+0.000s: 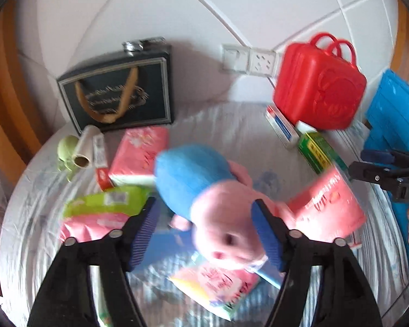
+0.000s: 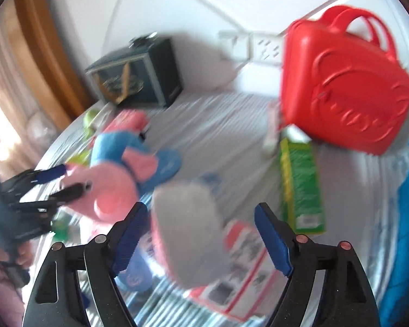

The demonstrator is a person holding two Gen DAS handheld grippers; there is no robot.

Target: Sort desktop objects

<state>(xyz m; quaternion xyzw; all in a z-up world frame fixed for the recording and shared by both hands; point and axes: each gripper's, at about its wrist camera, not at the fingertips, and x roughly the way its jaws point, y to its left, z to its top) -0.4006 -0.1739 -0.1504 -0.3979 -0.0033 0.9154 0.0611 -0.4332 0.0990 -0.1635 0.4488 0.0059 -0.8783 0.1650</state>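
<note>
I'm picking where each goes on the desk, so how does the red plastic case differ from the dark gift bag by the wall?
The red plastic case is bright, hard and moulded, with an embossed face; the dark gift bag is navy with a pale border and gold lettering. The case has two rigid loop handles; the bag has soft golden strap handles. The case sits right, the bag left. Both stand upright near the wall.

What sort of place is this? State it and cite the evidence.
Probably a room at home: a cluttered table under a striped cloth stands against a white wall with wall sockets, holding tissue packs, a plush pig and a red plastic case.
</note>
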